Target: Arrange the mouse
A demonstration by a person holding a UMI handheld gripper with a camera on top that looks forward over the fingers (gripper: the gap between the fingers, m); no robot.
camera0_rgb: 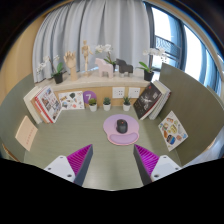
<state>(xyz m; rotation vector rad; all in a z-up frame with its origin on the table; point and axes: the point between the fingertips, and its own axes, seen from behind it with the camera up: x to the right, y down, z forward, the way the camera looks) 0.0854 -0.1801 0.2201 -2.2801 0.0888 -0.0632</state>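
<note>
Two pink-padded fingers [79, 160] of the hand-held gripper [113, 161] rise from the lower centre of the frame, set wide apart with nothing held between them; only the bare greenish surface [70, 138] shows in the gap. The mouse [122, 126], a small dark body, sits at the centre of the frame on a round pink mat [121, 131], which lies on the surface beyond the fingertips and roughly in line with the gap between them, apart from both.

Around the surface runs a low ledge carrying upright objects. At the left of the frame a book with a red cover [45, 103] leans on the ledge, with a printed card [71, 100] just to its right. Near the upper centre stand a purple cube [88, 96], a small green potted plant [93, 103] just beside it and a second small pot [107, 103] (their details are too small to tell). At the right of the frame a dark picture book [150, 99] leans upright, and a further illustrated book [172, 130] lies tilted at the right edge of the surface.

On the shelf behind, in the upper part of the frame, a grey elephant figure [119, 67] stands near the centre, a wooden hand model [70, 63] to its left, and a white-flowered plant [149, 66] to its right. Pale curtains [100, 25] hang across the top, beside a window [190, 45] at the upper right.
</note>
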